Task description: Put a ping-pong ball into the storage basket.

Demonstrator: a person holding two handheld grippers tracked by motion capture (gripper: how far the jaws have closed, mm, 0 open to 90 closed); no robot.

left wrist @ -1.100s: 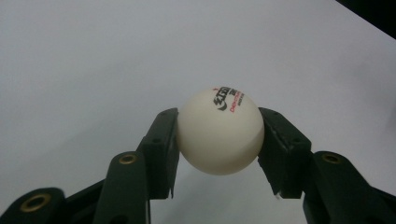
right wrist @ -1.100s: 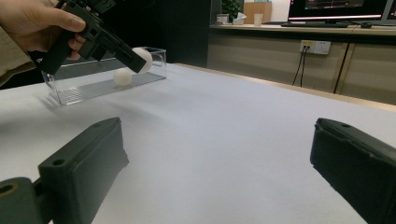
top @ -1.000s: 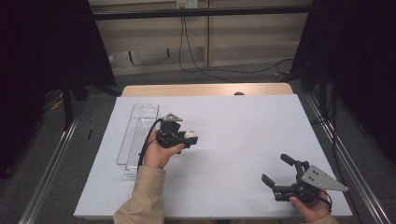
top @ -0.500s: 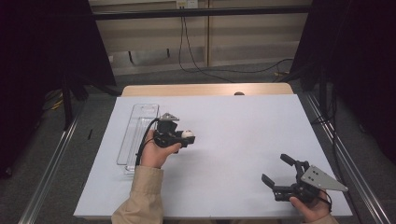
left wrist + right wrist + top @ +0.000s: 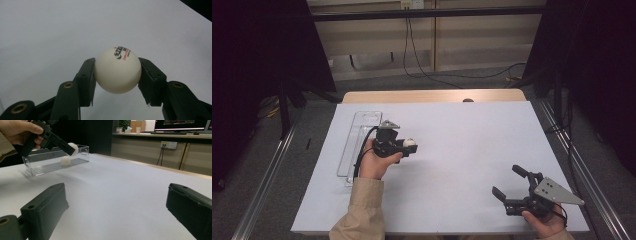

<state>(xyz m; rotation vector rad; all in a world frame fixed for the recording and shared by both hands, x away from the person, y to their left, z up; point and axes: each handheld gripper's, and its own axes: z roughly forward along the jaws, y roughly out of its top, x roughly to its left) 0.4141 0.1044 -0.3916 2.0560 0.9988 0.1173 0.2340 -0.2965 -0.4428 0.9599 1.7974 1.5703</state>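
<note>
Just right of the clear plastic tray (image 5: 358, 145) we've got the left gripper (image 5: 408, 146) clamped on the ping-pong ball (image 5: 117, 70), so it needs to go left, while the right gripper (image 5: 511, 183) sits wide open and empty, well apart.

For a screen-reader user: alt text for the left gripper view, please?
A white ping-pong ball with red and black print is clamped between the two black jaws of the left tongs, above a plain white table.
</note>
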